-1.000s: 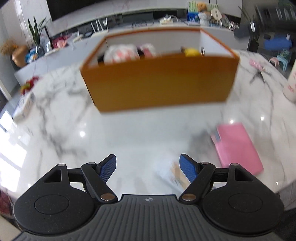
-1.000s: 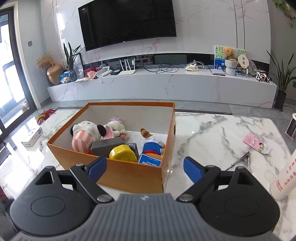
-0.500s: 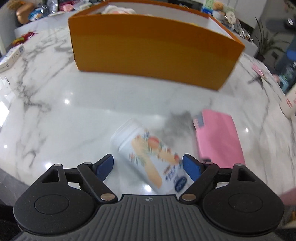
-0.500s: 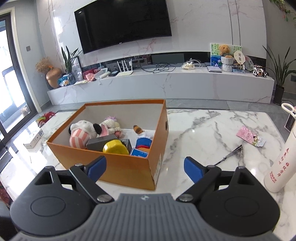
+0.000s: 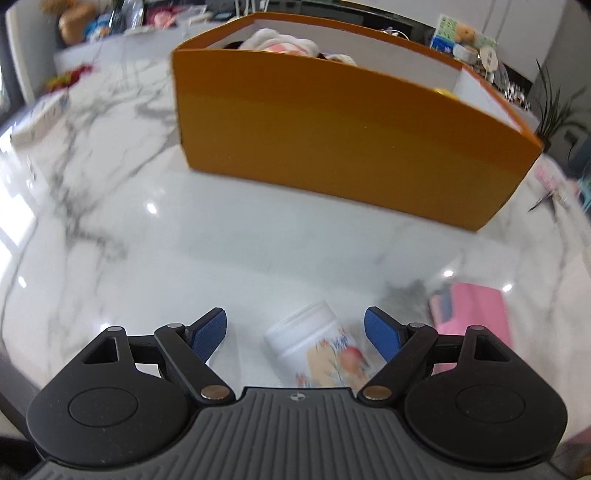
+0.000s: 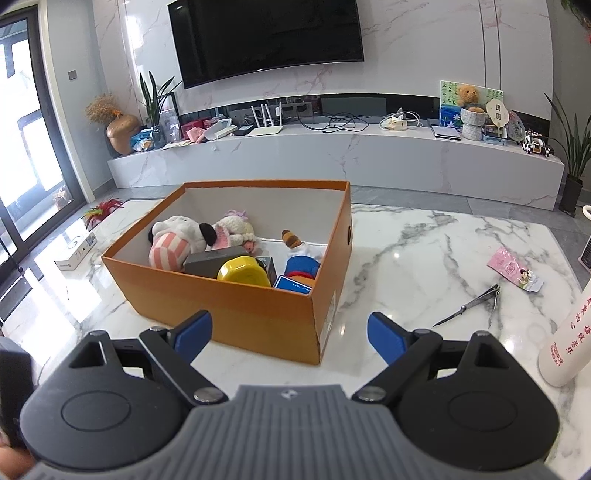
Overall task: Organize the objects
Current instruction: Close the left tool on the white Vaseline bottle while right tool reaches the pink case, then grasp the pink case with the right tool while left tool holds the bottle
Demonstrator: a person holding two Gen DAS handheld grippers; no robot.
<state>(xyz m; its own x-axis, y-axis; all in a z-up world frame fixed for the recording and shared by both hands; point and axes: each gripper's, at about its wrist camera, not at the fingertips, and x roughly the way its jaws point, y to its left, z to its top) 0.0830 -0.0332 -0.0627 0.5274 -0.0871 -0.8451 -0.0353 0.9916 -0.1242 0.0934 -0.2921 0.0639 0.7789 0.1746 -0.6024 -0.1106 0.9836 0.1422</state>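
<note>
The cardboard box (image 6: 236, 295) is already holding soft toys and small boxes. A smooth white plastic jar (image 5: 317, 345) is lying on the glossy marble bench (image 5: 258, 258), between the left tool's (image 5: 295, 332) spread jaws, which have just been widening, untouched. The right tool (image 6: 290, 332) is hovering, agape and empty. Pink notebook (image 5: 476, 310), scissors (image 6: 476, 304) and packet (image 6: 513, 267) are waiting.

Marble-look wall (image 6: 424, 55) with a big dark TV (image 6: 266, 33), long low white marble console (image 6: 332, 155) under it. Glass door (image 6: 22, 140) at left, bright daylight. Grey floor (image 6: 424, 195), potted plant (image 6: 572, 147) at right.
</note>
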